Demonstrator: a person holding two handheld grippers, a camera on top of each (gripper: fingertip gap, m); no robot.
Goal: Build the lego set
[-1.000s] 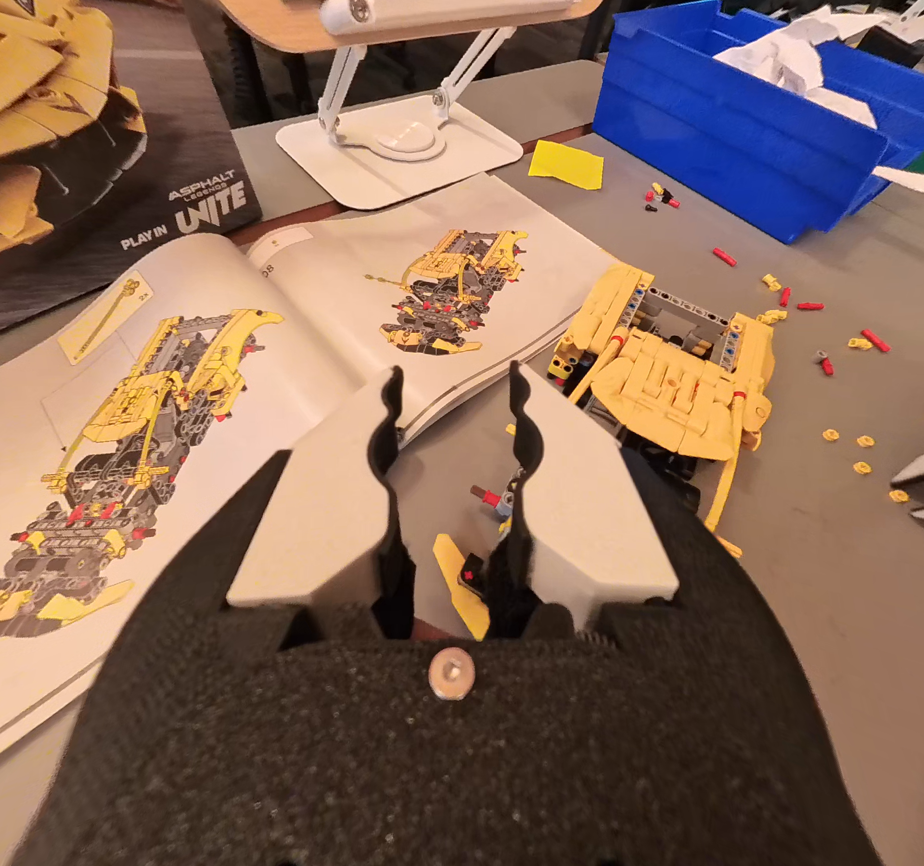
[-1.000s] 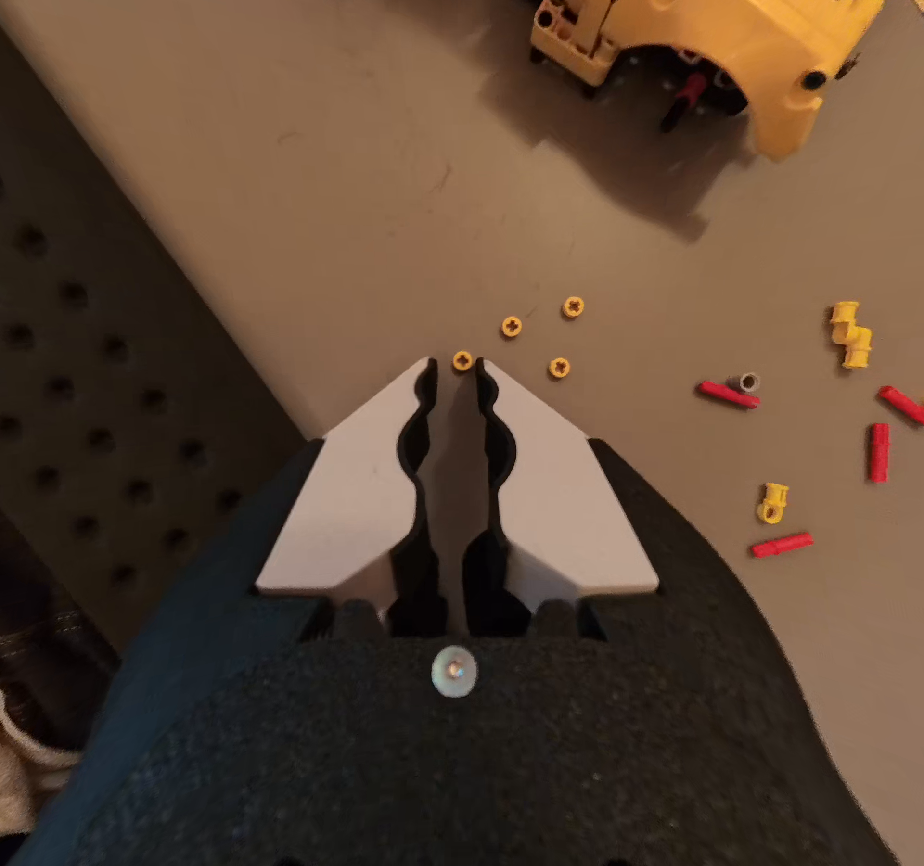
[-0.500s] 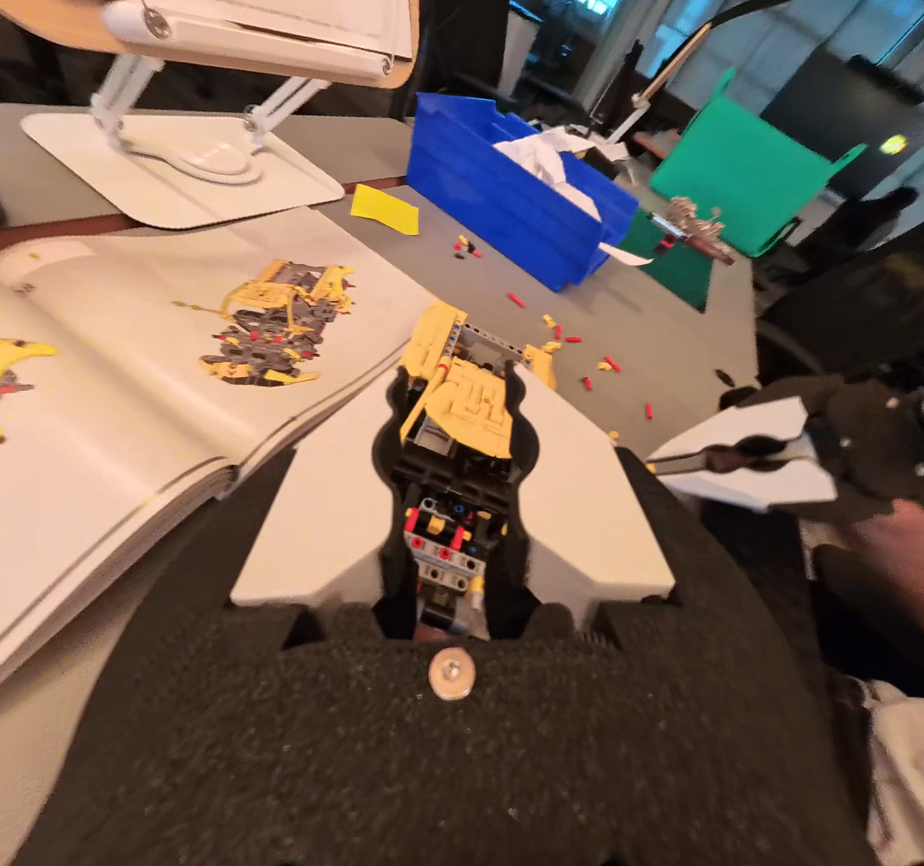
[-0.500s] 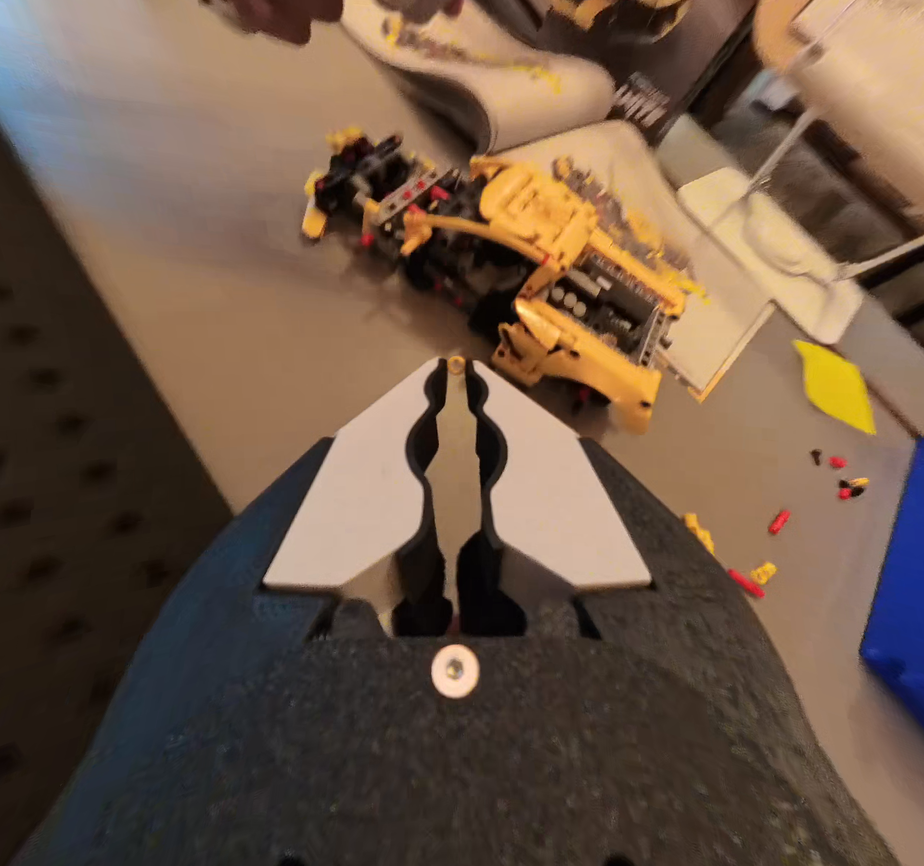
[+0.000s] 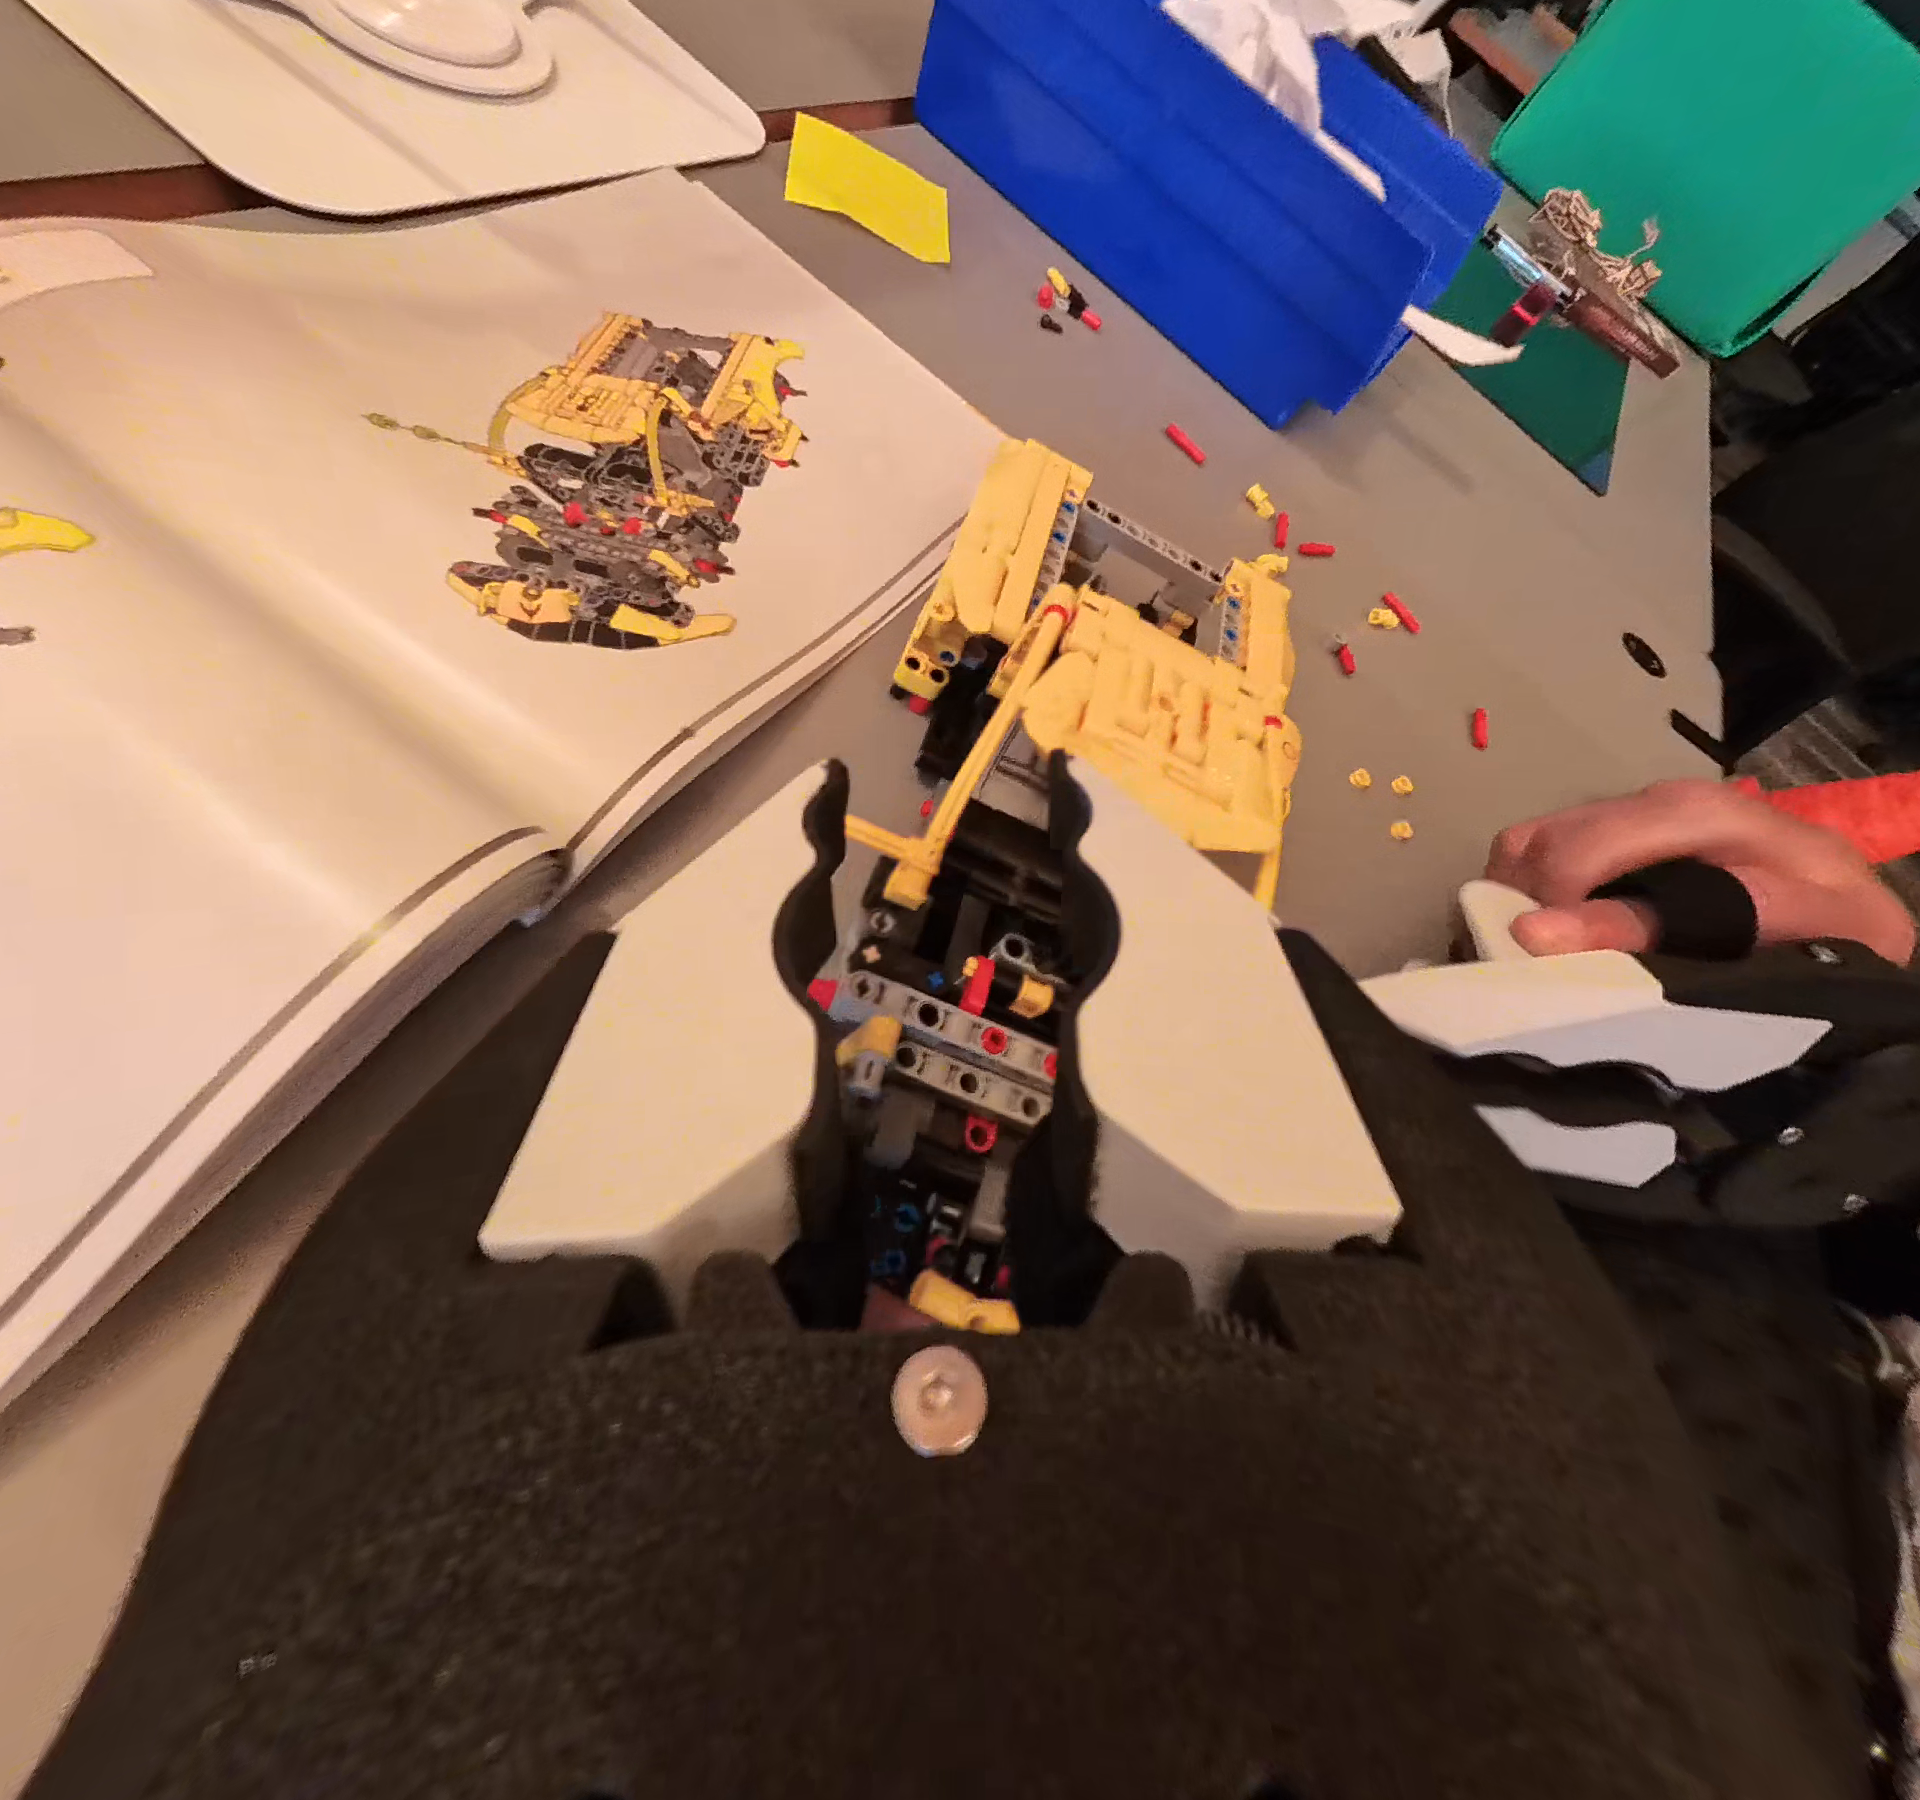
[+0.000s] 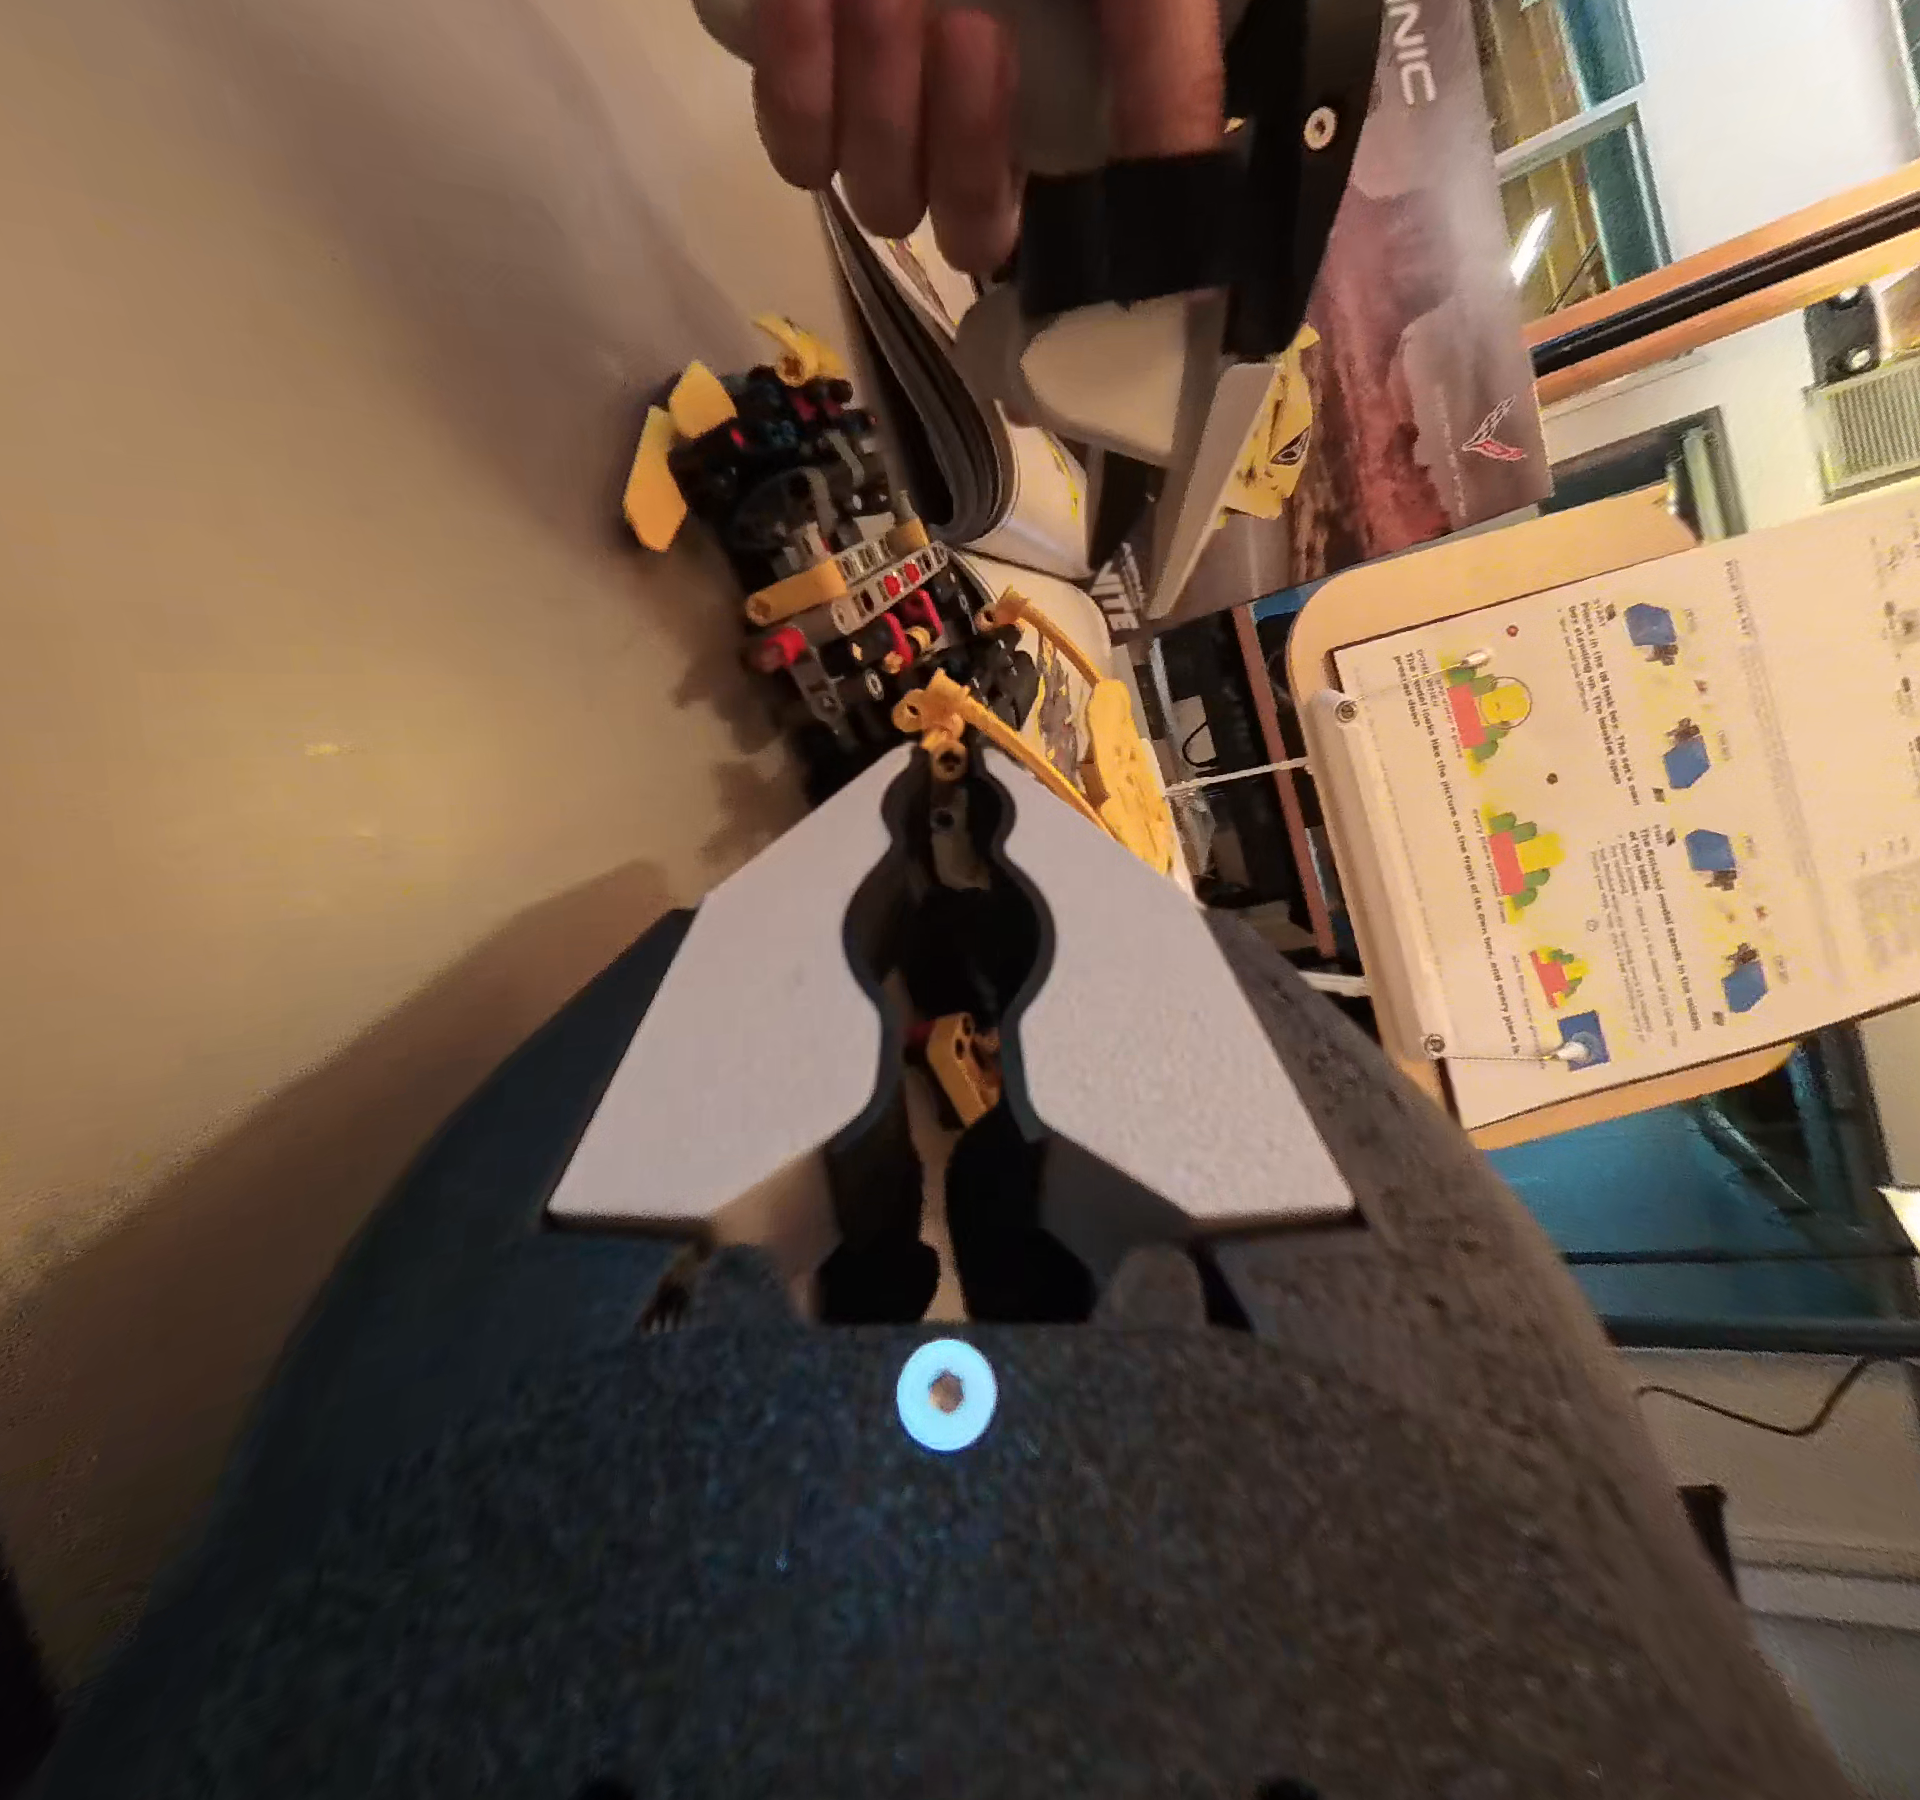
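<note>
The part-built yellow and black lego car lies on the grey table beside the open instruction book. My left gripper is open and hovers over the car's dark front chassis, which shows between its fingers. My right gripper, rolled on its side, is shut on a small yellow ring piece held at its tips, close to the car's middle. It also shows in the left wrist view, at the right, held by a hand. The left gripper shows above the car and book in the right wrist view.
A blue bin with white paper stands at the back, with a yellow note and a white stand base to its left. Loose red pins and small yellow rings lie right of the car. A green folder is far right. The left gripper's tips are roughly 11 cm from the right gripper's.
My right gripper took a yellow ring off the table, rolled sideways and moved to the car. My left gripper swung from the book's edge to over the car's front.
</note>
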